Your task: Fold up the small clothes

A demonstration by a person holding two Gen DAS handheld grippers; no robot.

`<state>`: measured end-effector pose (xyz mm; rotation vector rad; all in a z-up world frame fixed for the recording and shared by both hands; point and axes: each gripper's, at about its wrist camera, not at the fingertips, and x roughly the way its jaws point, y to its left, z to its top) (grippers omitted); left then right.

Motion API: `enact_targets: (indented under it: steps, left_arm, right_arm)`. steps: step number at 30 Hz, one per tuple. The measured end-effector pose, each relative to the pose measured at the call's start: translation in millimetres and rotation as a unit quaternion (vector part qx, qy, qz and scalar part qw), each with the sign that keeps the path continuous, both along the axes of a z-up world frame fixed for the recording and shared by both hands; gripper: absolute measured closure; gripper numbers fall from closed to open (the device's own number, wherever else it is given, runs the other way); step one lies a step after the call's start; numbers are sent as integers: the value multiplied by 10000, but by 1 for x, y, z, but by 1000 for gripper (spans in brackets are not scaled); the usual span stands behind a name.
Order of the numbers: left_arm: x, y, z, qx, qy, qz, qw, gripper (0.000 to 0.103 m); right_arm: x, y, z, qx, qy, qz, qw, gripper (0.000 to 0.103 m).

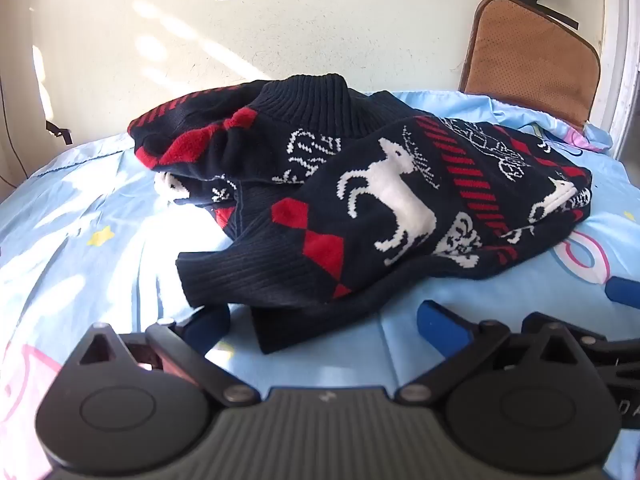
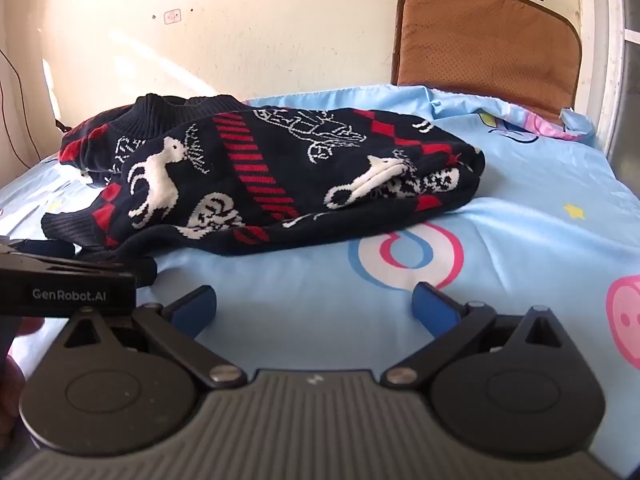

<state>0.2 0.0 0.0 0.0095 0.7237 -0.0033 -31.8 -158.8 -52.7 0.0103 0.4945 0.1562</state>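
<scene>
- a small navy knitted sweater (image 1: 360,200) with white reindeer and red diamonds and stripes lies rumpled, partly doubled over itself, on the light blue cartoon-print sheet (image 1: 100,208) covering the surface.
- the left claw (image 1: 324,320) stands wide open just in front of the sweater's near ribbed hem; a dark corner of the knit lies between its blue fingers (image 1: 440,322), and no pad presses on it.
- the right claw (image 2: 314,304) is also wide open, holding nothing, over bare sheet just short of the sweater's near edge.
- the left gripper's body shows at the left edge of the right wrist view.
- a brown cushion (image 2: 488,36) leans on the cream wall (image 1: 280,32) behind.
</scene>
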Motion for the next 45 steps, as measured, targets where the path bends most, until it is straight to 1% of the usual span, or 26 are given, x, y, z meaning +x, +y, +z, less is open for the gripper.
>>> enact_targets:
  steps: [3,4,7,12,17,21,24,27,32,35,36,39,41,43,45]
  left_arm:
    - [0,0,0,0,-13,5,10000,0]
    - [-1,-1,0,10,-11,-2,10000,0]
    - [-4,-1,1,50,0,-33,10000,0]
    - [-14,6,2,29,4,-234,9997,0]
    - [-19,8,3,-33,-54,-222,9997,0]
    - [-24,15,6,-265,-225,-57,9994,0]
    - [-31,24,10,-483,-504,135,9975,0]
    - [-37,28,14,-524,-737,257,9956,0]
    - [-45,24,18,-396,-1034,252,9935,0]
    - [-55,21,19,-285,-1356,254,9900,0]
    - [-58,19,20,-221,-1463,258,9887,0]
    - [-69,8,23,135,-1849,256,9823,0]
    - [-74,2,24,348,-2031,318,9780,0]
    - [-76,1,24,437,-2118,338,9757,0]
    - [-74,3,24,386,-2096,349,9764,0]
  right_arm:
    - [-2,0,-1,15,-11,-7,10000,0]
    - [6,1,-2,-31,154,-20,9999,0]
    - [0,-2,-1,10,1,16,10000,0]
    - [-1,-1,0,24,42,4,10000,0]
    - [-2,0,1,-9,26,-48,10000,0]
    - [-4,-4,1,84,-55,-122,9999,0]
    - [-8,-10,2,282,-178,-227,9992,0]
    - [-7,-15,2,457,-193,-345,9982,0]
    - [-8,-19,2,637,-205,-249,9974,0]
    - [-10,-22,2,724,-278,-275,9966,0]
    - [-11,-23,3,750,-307,-329,9962,0]
    - [-14,-27,3,812,-415,-501,9946,0]
    - [-18,-27,4,785,-546,-626,9935,0]
    - [-22,-27,5,761,-696,-691,9923,0]
    - [-26,-27,7,740,-844,-745,9909,0]
